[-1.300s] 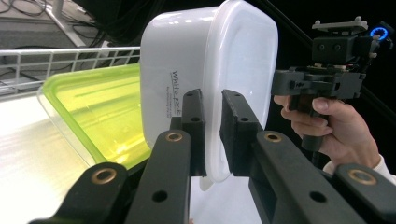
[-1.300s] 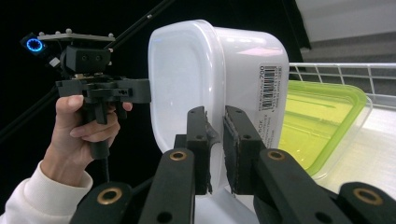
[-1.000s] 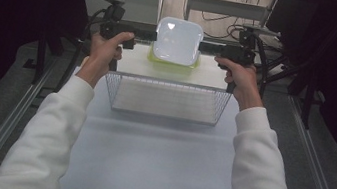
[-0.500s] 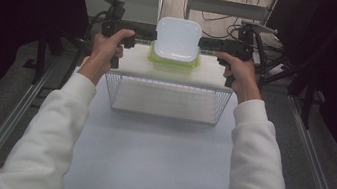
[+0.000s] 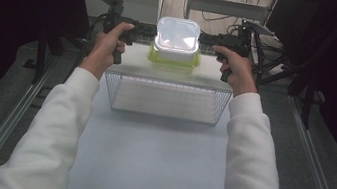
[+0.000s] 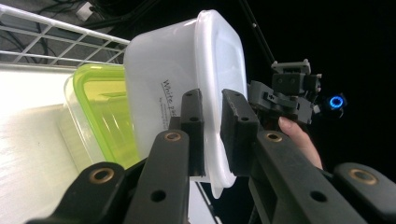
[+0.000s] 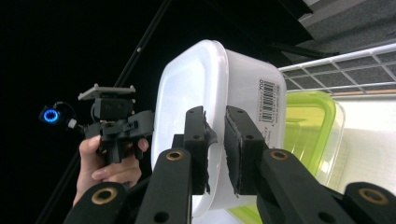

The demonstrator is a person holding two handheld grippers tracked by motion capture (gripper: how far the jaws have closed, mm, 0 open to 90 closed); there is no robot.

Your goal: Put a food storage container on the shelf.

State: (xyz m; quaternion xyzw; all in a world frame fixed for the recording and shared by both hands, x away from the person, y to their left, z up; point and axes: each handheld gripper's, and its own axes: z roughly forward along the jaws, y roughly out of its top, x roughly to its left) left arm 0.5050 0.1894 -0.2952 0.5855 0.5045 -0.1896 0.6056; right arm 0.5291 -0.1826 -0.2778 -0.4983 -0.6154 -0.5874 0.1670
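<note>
White plastic container (image 5: 177,37) is now sitting lower than a second ago — it's coming down onto the green-lidded container (image 5: 173,60) at the far end of the table (image 5: 146,162), just behind the wire basket (image 5: 165,99). Looks like a stacking step nearing its end; whether the two are already touching I can't tell.

Left gripper (image 5: 141,28) is pinching the white container's rim on its left side, right gripper (image 5: 213,39) pinching the rim opposite. In both gripper views the fingers (image 6: 233,126) are standing close together with the thin lip between them. Jaws are easing open a touch, but the pads (image 7: 236,140) are still on the rim, so no release yet.

Edges and room:
- basket's far wall is sitting just in front of the stack, below the wrists — not much space to drop the hands
- sideways room is open for both grippers to back off outward
- table's far edge is near behind the stack
</note>
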